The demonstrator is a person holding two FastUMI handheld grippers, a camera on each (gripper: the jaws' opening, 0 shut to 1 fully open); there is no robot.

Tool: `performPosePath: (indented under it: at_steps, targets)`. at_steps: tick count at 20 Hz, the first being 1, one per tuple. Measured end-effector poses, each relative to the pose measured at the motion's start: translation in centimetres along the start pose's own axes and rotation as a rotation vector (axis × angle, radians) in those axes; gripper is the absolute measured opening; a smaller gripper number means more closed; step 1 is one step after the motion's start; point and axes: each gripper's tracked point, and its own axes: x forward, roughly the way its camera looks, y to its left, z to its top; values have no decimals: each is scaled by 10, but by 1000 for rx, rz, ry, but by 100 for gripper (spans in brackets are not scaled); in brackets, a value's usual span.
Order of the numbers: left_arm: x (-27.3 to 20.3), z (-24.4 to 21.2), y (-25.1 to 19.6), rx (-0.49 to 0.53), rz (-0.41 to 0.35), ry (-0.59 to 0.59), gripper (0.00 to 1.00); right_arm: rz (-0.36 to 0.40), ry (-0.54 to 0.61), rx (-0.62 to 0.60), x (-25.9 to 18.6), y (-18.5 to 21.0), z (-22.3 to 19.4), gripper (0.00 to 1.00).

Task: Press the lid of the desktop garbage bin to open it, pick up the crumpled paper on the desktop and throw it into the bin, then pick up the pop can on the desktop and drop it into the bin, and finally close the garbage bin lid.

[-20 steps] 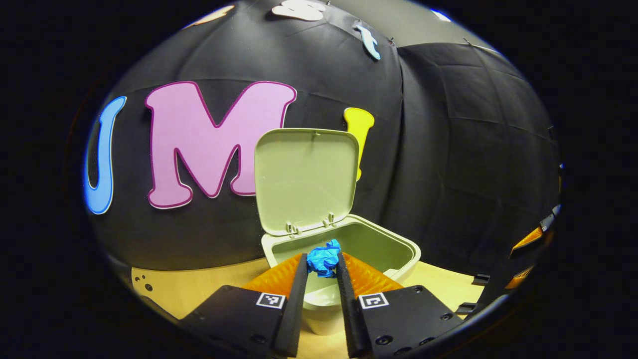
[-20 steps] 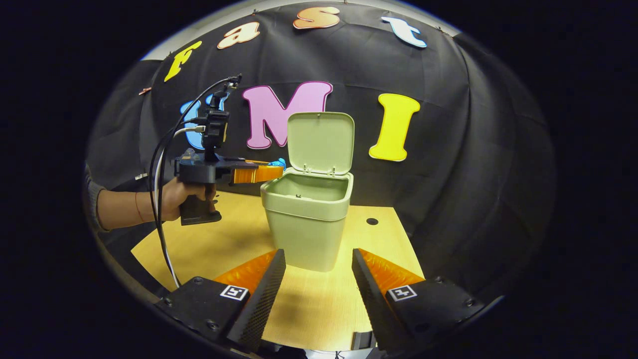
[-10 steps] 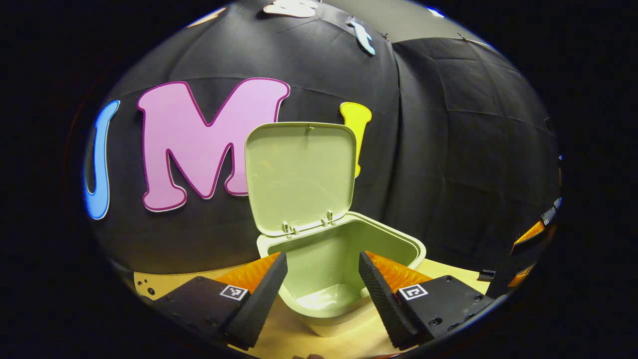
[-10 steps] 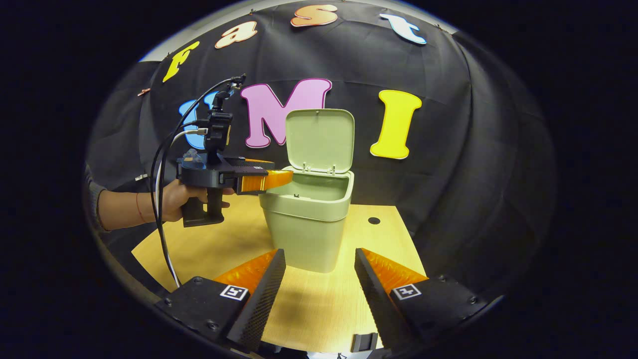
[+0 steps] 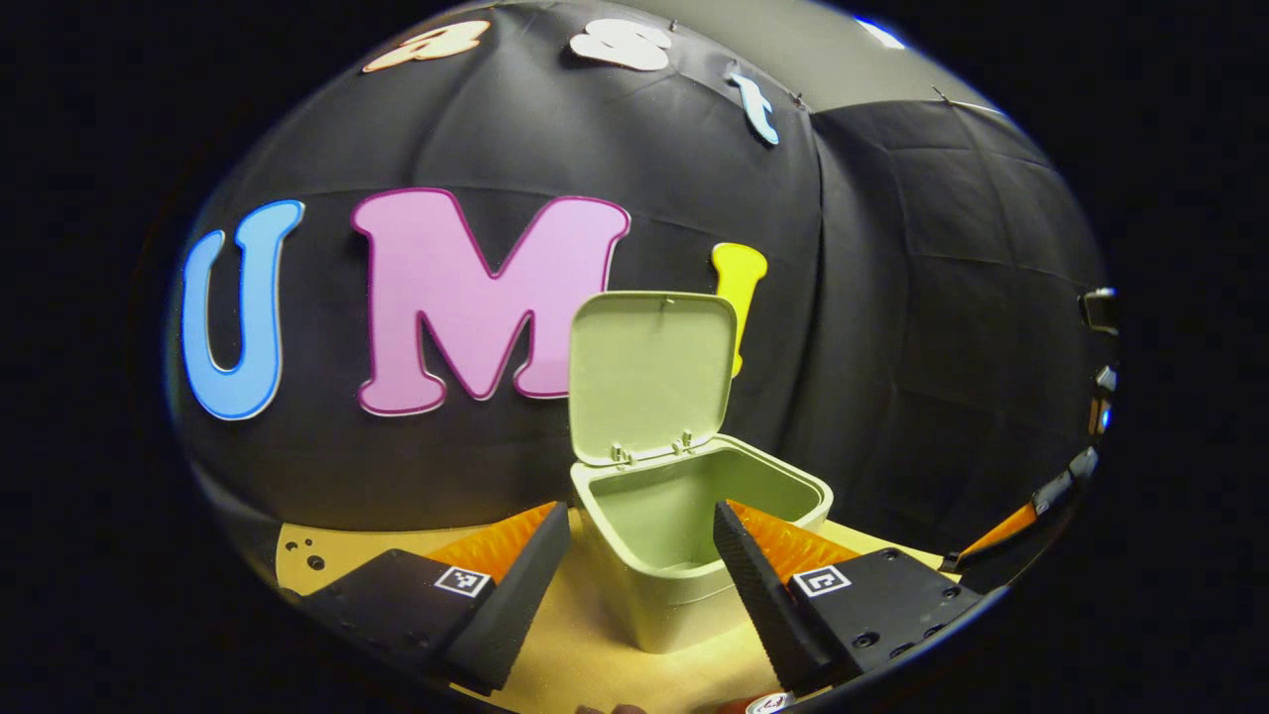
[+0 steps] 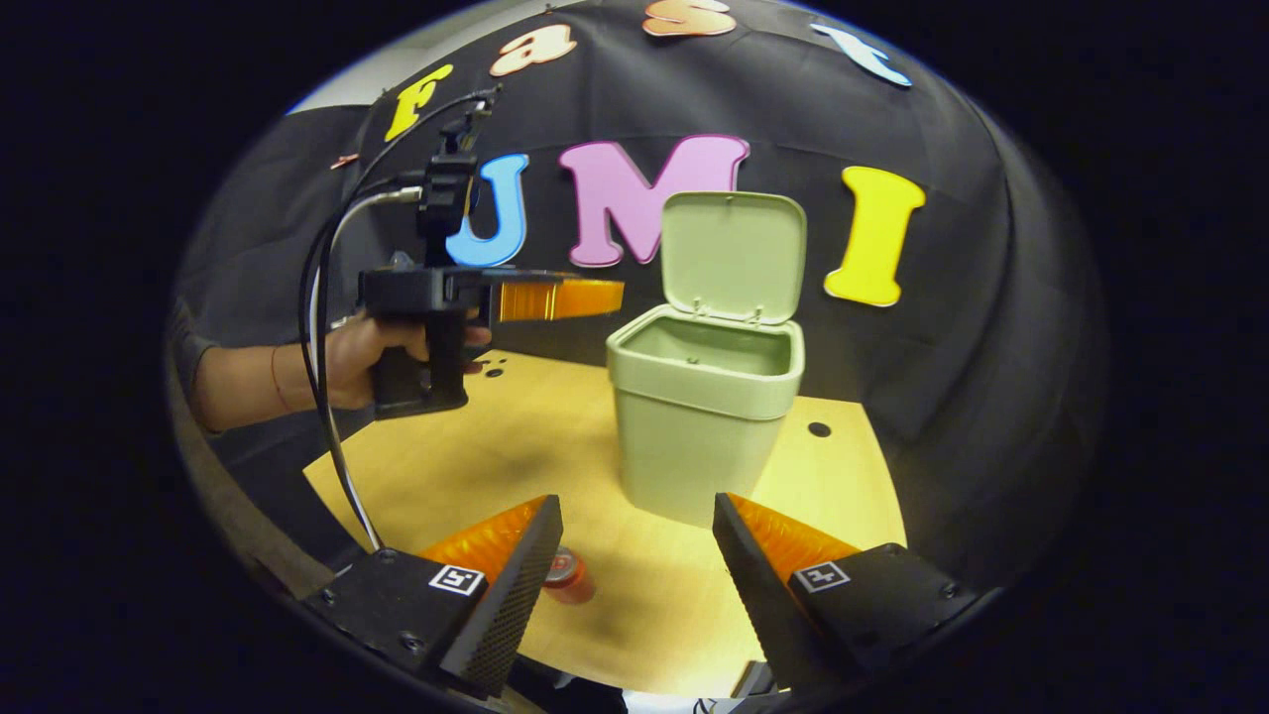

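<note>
A: Since a second ago: left hand-held gripper [image 6: 555, 297] let go of the blue paper over the bin and backed off. Mid-left of the right gripper view, held by a hand [image 6: 362, 357]; fingers apart, nothing between them.

B: Paper?

A: Not visible; I judge it's inside the garbage bin [image 6: 706, 426], centre frame on the worktop [image 6: 476, 456]. Lid [image 6: 734, 256] stands open.

B: So the can's next.

A: Yes. Pop can [image 6: 567, 577] sits bottom centre, just beside one finger of the right hand-held gripper [image 6: 634, 540], jaws apart and empty.
</note>
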Motion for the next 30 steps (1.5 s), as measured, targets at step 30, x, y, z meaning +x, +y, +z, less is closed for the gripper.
performPosePath:
  at_steps: [30]
  targets:
    - [-197, -42, 113, -120, 377, 1, 95, 207, 389, -182, 109, 77, -158, 98]
